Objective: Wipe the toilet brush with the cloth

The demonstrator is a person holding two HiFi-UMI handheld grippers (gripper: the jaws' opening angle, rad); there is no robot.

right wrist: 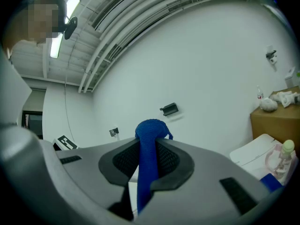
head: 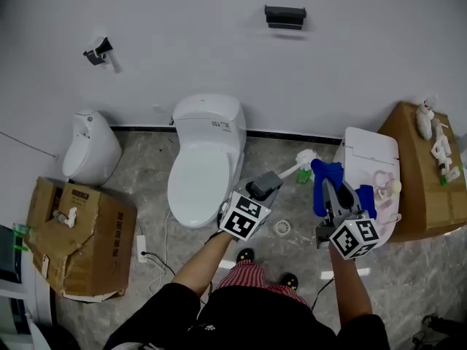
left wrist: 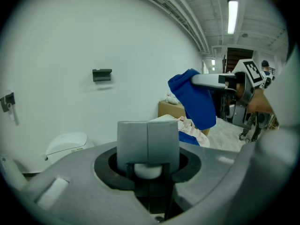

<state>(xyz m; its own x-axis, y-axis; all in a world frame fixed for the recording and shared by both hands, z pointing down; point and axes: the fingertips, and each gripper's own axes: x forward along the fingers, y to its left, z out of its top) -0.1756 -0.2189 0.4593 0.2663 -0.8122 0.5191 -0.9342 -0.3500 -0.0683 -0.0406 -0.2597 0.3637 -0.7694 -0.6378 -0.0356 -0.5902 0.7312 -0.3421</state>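
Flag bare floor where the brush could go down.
Free: the floor between the urinal and the toilet, and the strip at lower right in front of the brown box.
Crowded: the gap between the toilet and the white unit, which holds the drain, toilet brush and cloth. A power strip lies beside the torn cardboard box.

The left gripper has its two grey pads set side by side, with the white rounded handle of the toilet brush clamped just beneath them. Beyond and to the right, the right gripper pinches a blue cloth, which hangs down. A black bracket sits on the white wall, and a toilet stands against the wall lower left
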